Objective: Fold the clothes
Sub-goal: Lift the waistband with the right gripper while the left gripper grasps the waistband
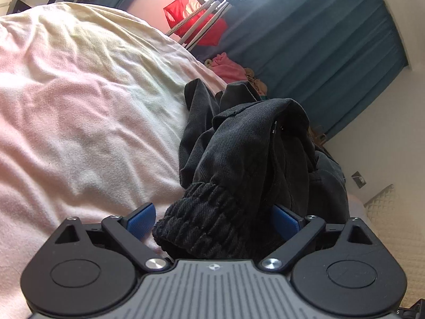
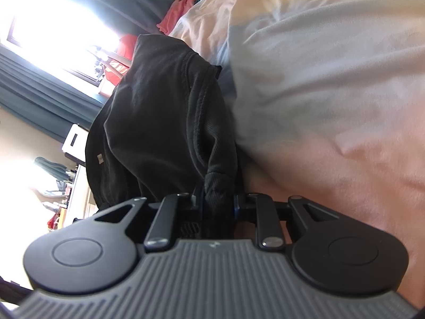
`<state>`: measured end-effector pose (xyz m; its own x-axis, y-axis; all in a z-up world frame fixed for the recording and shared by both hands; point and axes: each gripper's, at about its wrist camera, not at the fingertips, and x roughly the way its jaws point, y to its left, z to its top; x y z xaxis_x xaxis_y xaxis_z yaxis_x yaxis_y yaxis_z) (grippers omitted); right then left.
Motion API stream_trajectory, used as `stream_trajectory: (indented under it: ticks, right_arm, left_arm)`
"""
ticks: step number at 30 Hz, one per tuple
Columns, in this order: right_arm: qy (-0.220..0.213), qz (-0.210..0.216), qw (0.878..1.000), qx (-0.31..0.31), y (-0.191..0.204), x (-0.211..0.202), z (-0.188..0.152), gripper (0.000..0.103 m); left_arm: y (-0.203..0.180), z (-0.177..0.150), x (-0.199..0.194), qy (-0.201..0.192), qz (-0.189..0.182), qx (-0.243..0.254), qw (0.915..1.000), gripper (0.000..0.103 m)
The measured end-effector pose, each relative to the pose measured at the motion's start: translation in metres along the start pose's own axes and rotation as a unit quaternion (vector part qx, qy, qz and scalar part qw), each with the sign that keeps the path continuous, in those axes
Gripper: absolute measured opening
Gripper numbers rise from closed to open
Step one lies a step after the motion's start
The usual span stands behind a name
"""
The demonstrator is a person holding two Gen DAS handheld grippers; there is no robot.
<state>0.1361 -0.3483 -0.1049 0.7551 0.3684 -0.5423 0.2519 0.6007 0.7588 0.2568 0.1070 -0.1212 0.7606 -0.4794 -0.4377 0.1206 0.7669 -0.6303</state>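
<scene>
A black garment lies bunched at the edge of a bed covered by a pale pink and cream fleece blanket. Its ribbed knit cuff sits between the wide-apart blue pads of my left gripper, which is open and not clamping it. In the right wrist view the same black garment hangs in a heap beside the blanket. My right gripper is shut on a gathered fold of it, with the fingers pressed close together.
Teal curtains hang behind the bed beside a bright window. A red cloth on a drying rack and pink clothes lie past the bed's far edge. A quilted cream mat is at the right.
</scene>
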Motion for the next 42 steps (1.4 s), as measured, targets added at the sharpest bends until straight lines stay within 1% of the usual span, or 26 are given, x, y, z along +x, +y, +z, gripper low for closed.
stream_trajectory:
  ticks: [4,6,7,8,9,12,14,15,17,19,21,24,28,30,33,35,37,38,39,41,42]
  right_arm:
    - [-0.003,0.002,1.000,0.000,0.001,0.000,0.000,0.022]
    - [-0.003,0.000,1.000,-0.001,0.001,0.000,-0.001,0.022]
    - [-0.003,-0.002,1.000,-0.003,0.001,0.000,-0.001,0.022]
    - [-0.003,-0.004,1.000,-0.005,0.001,0.001,-0.002,0.022]
    - [-0.003,-0.006,1.000,-0.007,0.001,0.001,-0.002,0.022]
    - [-0.008,-0.010,1.000,-0.019,0.003,0.002,-0.004,0.023]
    - [-0.008,-0.008,1.000,-0.017,0.002,0.003,-0.006,0.023]
    - [-0.006,-0.006,1.000,-0.016,0.001,0.003,-0.007,0.022]
    - [-0.001,0.004,1.000,0.000,0.001,0.001,-0.011,0.022]
    - [0.005,0.018,1.000,0.010,0.006,-0.004,-0.017,0.022]
    - [0.009,0.039,0.999,0.014,0.017,-0.013,-0.025,0.021]
    - [0.010,0.084,0.996,0.017,0.044,-0.022,-0.052,0.020]
    - [0.018,0.142,0.990,0.001,0.094,-0.020,-0.099,0.020]
    - [0.036,0.175,0.984,0.001,0.123,-0.010,-0.128,0.020]
    - [0.063,0.215,0.974,-0.021,0.169,0.009,-0.167,0.020]
    - [0.088,0.242,0.966,-0.033,0.201,0.029,-0.189,0.021]
    - [0.113,0.269,0.956,-0.045,0.233,0.050,-0.212,0.021]
    - [0.125,0.282,0.950,-0.051,0.249,0.061,-0.223,0.021]
    - [0.137,0.287,0.947,-0.053,0.262,0.073,-0.234,0.022]
    - [0.161,0.284,0.944,-0.046,0.279,0.102,-0.248,0.023]
    - [0.173,0.278,0.944,-0.045,0.284,0.117,-0.258,0.023]
  left_arm:
    - [-0.003,-0.002,-0.005,-0.015,-0.036,-0.010,0.9992,0.088]
    - [-0.004,-0.003,-0.007,-0.023,-0.054,-0.015,0.9982,0.085]
    - [-0.005,-0.004,-0.008,-0.026,-0.063,-0.017,0.9975,0.080]
    - [-0.004,-0.005,-0.006,-0.027,-0.055,-0.016,0.9980,0.070]
    - [-0.003,-0.006,-0.003,-0.027,-0.043,-0.013,0.9986,0.066]
    - [0.000,-0.009,0.006,-0.027,-0.005,-0.006,0.9996,0.058]
    - [0.005,-0.006,0.006,-0.034,-0.003,-0.024,0.9991,0.045]
    - [0.007,-0.004,0.005,-0.039,-0.004,-0.033,0.9987,0.041]
    - [0.003,0.000,0.002,-0.049,0.005,-0.034,0.9982,0.028]
    - [0.001,0.009,-0.007,-0.060,0.014,-0.039,0.9974,0.022]
    - [0.000,0.026,-0.023,-0.077,0.021,-0.038,0.9961,0.019]
    - [-0.004,0.055,-0.048,-0.105,0.036,-0.028,0.9935,0.018]
    - [-0.004,0.114,-0.084,-0.117,0.068,0.033,0.9902,0.017]
    - [-0.008,0.146,-0.108,-0.124,0.087,0.067,0.9862,0.017]
    - [-0.009,0.193,-0.149,-0.159,0.109,0.091,0.9770,0.017]
    - [-0.006,0.229,-0.175,-0.176,0.133,0.097,0.9706,0.017]
    - [0.001,0.263,-0.192,-0.181,0.167,0.114,0.9624,0.017]
    - [0.007,0.277,-0.195,-0.181,0.188,0.125,0.9573,0.017]
    - [0.014,0.291,-0.197,-0.179,0.210,0.135,0.9518,0.017]
    - [0.031,0.313,-0.201,-0.160,0.245,0.139,0.9460,0.017]
    - [0.046,0.320,-0.200,-0.145,0.266,0.140,0.9428,0.017]
